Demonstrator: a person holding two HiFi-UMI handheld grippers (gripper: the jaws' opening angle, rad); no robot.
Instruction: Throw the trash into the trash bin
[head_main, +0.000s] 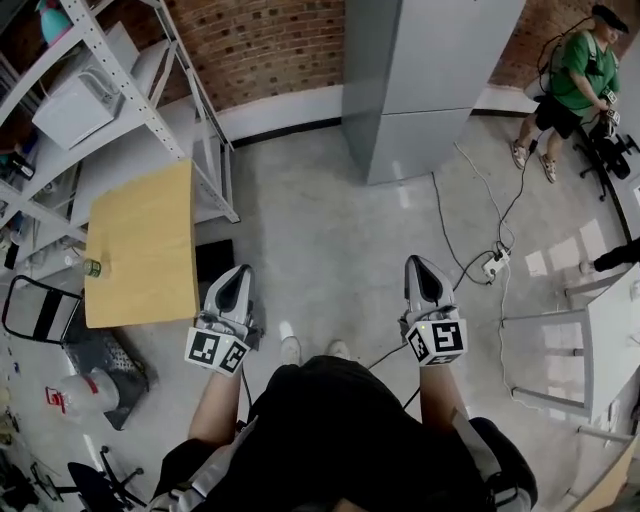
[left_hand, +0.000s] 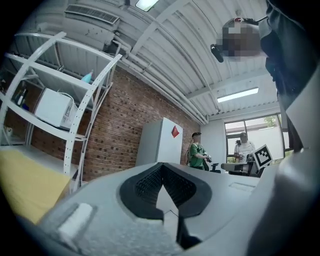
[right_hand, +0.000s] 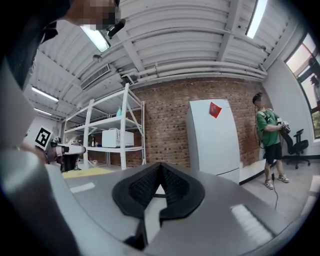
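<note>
**Both tongs pressed together and empty; the can sits on the worktop off to the left**

Head view: the left tongs (head_main: 238, 275) and right tongs (head_main: 419, 265) are held out level over the grey floor (head_main: 330, 230), side by side and apart. Each has its jaws closed on nothing. A green can (head_main: 92, 267) stands on the wooden worktop (head_main: 145, 240), at the edge farthest from the left tongs and well apart from them. Nearer the person and further left of the left tongs sits a dark mesh basket (head_main: 108, 362), possibly the trash bin. A grey cabinet (head_main: 425, 80) stands ahead of the right tongs, and a power strip (head_main: 495, 263) lies on the floor to their right.

Left gripper view: the left tongs (left_hand: 161, 166) show their ribbed pads meeting, with nothing between. The worktop (left_hand: 25, 185) lies to their left. A white rack (left_hand: 50, 71) carrying a microwave (left_hand: 52, 107) stands beyond it, and the cabinet (left_hand: 160, 142) is straight ahead.

Right gripper view: the right tongs (right_hand: 160, 166) are likewise pressed together and empty. The cabinet (right_hand: 215, 135) stands ahead to the right, with a person in a green shirt (right_hand: 269, 132) beside it.
</note>
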